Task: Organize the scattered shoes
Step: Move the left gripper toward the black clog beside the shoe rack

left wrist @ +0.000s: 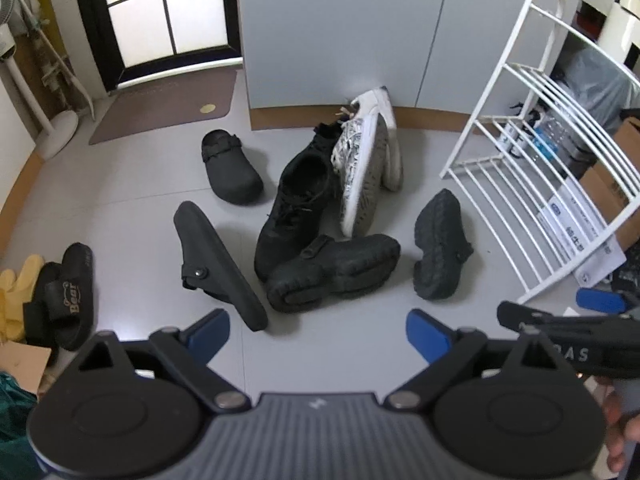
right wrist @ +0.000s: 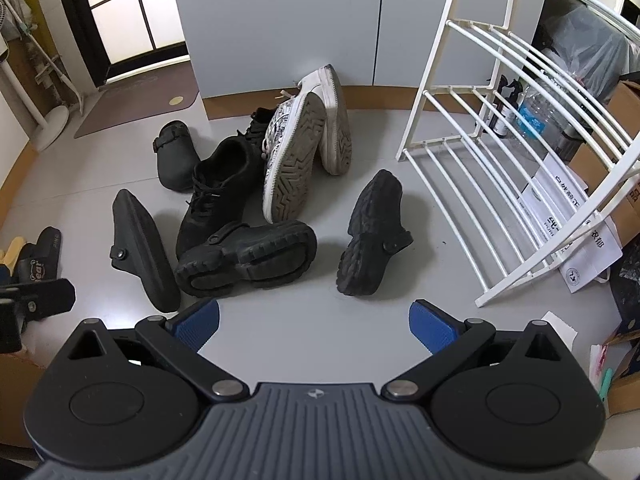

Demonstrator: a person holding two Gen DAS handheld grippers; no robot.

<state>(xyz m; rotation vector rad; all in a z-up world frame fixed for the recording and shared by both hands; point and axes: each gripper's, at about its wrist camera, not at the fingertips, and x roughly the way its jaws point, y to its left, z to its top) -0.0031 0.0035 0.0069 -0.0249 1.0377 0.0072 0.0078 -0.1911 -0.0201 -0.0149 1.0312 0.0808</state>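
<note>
A: How were the grippers?

B: The left gripper (left wrist: 318, 334) and the right gripper (right wrist: 314, 326) both hung wide open over bare floor (right wrist: 312, 332), grasping nothing.

A: And the shoes?

B: Heaped just ahead. A chunky black clog (right wrist: 248, 258) lay on its side nearest, a lace-up black shoe (right wrist: 216, 192) behind it, two white sneakers (right wrist: 296, 152) tipped sole-out against the cabinet (right wrist: 280, 20). Another clog (right wrist: 370, 236) lay apart on the right, near the empty white rack (right wrist: 472, 176).
</note>
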